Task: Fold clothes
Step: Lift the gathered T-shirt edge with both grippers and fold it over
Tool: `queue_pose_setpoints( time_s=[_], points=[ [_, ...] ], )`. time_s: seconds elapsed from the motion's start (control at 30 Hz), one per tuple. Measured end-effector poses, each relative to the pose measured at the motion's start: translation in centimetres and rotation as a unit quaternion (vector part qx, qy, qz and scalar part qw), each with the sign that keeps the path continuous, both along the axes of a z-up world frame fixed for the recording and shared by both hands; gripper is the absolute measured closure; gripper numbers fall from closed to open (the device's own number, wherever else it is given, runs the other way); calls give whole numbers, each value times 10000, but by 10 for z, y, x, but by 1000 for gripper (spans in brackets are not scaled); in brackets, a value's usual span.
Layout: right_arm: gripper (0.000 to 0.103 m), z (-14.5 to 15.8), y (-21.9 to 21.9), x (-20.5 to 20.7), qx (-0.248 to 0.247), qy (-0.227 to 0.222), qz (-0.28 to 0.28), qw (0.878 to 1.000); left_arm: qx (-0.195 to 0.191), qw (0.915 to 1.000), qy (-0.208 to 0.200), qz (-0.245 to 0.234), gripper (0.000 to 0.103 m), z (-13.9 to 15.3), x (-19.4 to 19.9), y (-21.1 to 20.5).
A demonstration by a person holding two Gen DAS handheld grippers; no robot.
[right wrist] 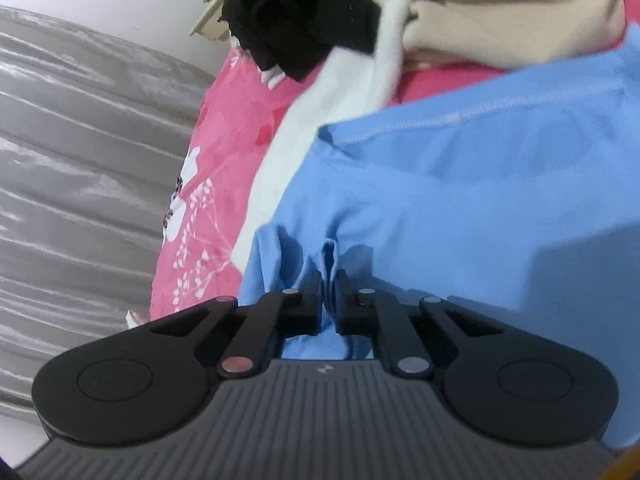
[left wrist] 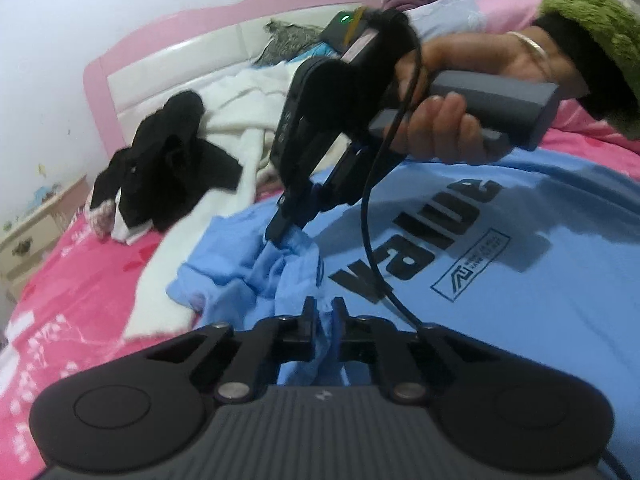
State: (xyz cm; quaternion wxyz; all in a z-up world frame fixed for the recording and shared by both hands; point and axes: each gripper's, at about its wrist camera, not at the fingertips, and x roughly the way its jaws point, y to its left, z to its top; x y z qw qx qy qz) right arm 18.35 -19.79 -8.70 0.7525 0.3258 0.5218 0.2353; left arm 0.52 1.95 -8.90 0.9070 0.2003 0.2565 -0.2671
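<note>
A light blue T-shirt with a black "value" print lies spread on the bed. In the left wrist view my left gripper is shut on a bunched fold of the shirt's edge. A little further along the same crumpled edge, my right gripper pinches the fabric, with a person's hand on its handle. The right wrist view shows the right gripper shut on a raised pleat of the blue T-shirt, near its hemmed edge.
A black garment and a white garment lie piled beyond the shirt, with a beige garment beside them. The bedsheet is pink and floral. A pink headboard and a nightstand stand behind. Grey shiny fabric hangs left.
</note>
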Motion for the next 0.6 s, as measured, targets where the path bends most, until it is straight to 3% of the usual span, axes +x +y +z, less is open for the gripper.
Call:
queue_pose_setpoints(
  time_s=[0.13,0.27,0.33,0.43,0.6],
  points=[
    [101,9,-3,-4,716,-190,-64,9972,-686,9969,169,339,98,15,0,15],
    [101,33,5,2,1411,-703,-29,9875,-1528,9850,269,754,98,45,2,46],
    [100,41,18,11,1546,-842,8,9844,-2112,9697,441,1141,98,57,11,72],
    [101,53,48,30,1559,-1075,189,9817,-2800,9396,622,1866,98,66,28,119],
    [101,64,119,67,1378,-1396,663,9783,-3135,8974,851,2986,98,58,46,191]
  ],
)
